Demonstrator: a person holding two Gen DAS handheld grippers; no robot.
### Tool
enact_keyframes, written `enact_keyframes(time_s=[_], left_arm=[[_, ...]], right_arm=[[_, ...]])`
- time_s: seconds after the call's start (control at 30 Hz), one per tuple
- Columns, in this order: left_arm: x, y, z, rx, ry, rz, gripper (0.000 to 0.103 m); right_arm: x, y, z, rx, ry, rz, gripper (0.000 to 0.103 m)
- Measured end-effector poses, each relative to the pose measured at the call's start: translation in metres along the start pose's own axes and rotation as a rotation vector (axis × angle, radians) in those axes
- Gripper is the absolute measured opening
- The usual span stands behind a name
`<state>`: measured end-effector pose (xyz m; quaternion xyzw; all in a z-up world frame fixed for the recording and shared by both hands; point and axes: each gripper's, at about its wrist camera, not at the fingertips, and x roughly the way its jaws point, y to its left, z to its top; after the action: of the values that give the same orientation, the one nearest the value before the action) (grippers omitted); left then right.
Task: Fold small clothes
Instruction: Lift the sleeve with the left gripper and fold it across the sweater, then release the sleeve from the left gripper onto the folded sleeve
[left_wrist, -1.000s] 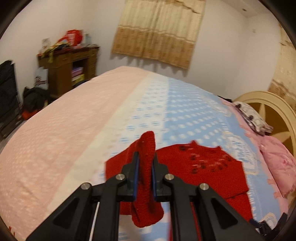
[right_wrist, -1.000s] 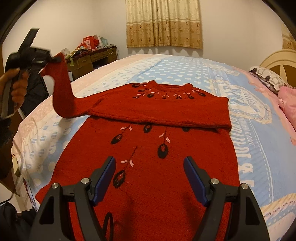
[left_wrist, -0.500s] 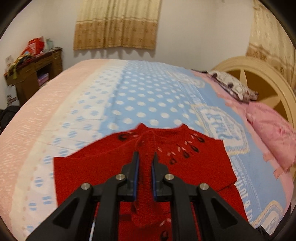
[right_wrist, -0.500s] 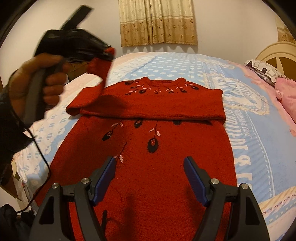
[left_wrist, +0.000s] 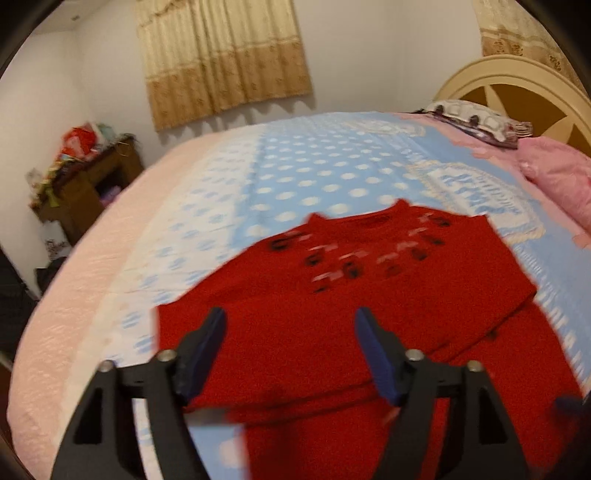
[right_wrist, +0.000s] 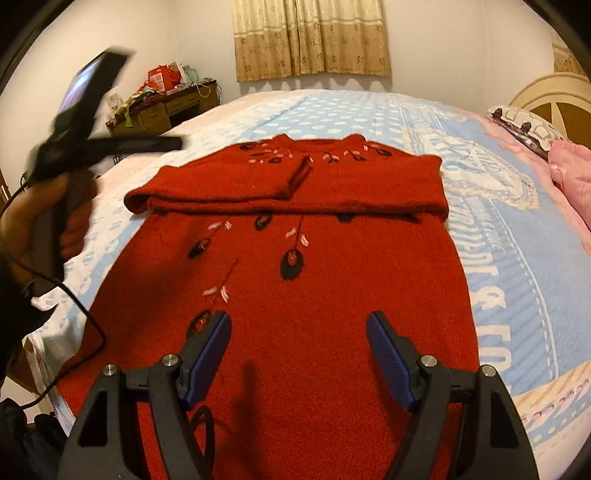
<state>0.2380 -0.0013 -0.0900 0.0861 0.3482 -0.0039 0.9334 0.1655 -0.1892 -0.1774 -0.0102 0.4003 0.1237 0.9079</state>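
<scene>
One red sweater (right_wrist: 295, 295) is lying flat on the bed (right_wrist: 517, 277), filling the lower centre of the right wrist view, its neck toward the curtain (right_wrist: 312, 37) at upper centre. Two sleeves are lying folded across the chest: the left sleeve (right_wrist: 229, 184) is resting with its cuff near the neckline, just left of centre, and the other is forming the band running to the right edge of the sweater. Black and pink flower motifs are showing on the front, some partly hidden under the sleeves.

Two grippers are showing. The left gripper (left_wrist: 291, 350) is hovering above the folded sleeve, its jaws opening, with nothing pinched between them; in the right wrist view it is blurred at upper left, gripped by a hand (right_wrist: 40, 218). The right gripper (right_wrist: 299, 354) is sitting over the sweater's lower part, jaws spread wide and holding nothing.

Large pale lettering is running along the blue bedspread at the right; it is upside down and only "&" is reading clearly.

Open bedspread is lying beyond the neck and to the sweater's right. The sweater's left edge is reaching the bed's left edge at lower left. Two pillows (right_wrist: 524, 125) are lying at the far right by the headboard (left_wrist: 517, 85). One cluttered cabinet (left_wrist: 85, 184) is standing against the wall at left.
</scene>
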Motion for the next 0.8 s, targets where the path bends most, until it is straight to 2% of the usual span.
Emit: enact_keyframes(time_s=[0.1, 0.23, 0.33, 0.5, 0.67, 0.73, 0.8], left_arm=[[-0.001, 0.027, -0.025, 0.009, 0.01, 0.079, 0.08], [0.015, 0.058, -0.058, -0.003, 0.096, 0.136, 0.081], [0.025, 0.072, -0.067, -0.066, 0.128, 0.114, 0.081], [0.031, 0.066, -0.064, -0.097, 0.113, 0.051, 0.081], [0.041, 0.061, -0.059, -0.105, 0.104, 0.024, 0.081], [0.053, 0.064, -0.059, -0.11, 0.141, 0.045, 0.081], [0.055, 0.068, -0.062, -0.14, 0.165, 0.03, 0.081]], right_arm=[[-0.003, -0.001, 0.003, 0.009, 0.0, 0.006, 0.076], [-0.011, -0.006, 0.019, 0.024, 0.007, 0.041, 0.076], [-0.018, -0.01, 0.038, 0.015, -0.001, 0.015, 0.076], [-0.02, -0.01, 0.07, 0.0, -0.006, 0.018, 0.076], [0.003, -0.01, 0.099, 0.047, 0.017, 0.073, 0.076], [0.019, -0.009, 0.109, 0.065, 0.027, 0.086, 0.076], [0.032, -0.008, 0.115, 0.074, 0.031, 0.084, 0.076]])
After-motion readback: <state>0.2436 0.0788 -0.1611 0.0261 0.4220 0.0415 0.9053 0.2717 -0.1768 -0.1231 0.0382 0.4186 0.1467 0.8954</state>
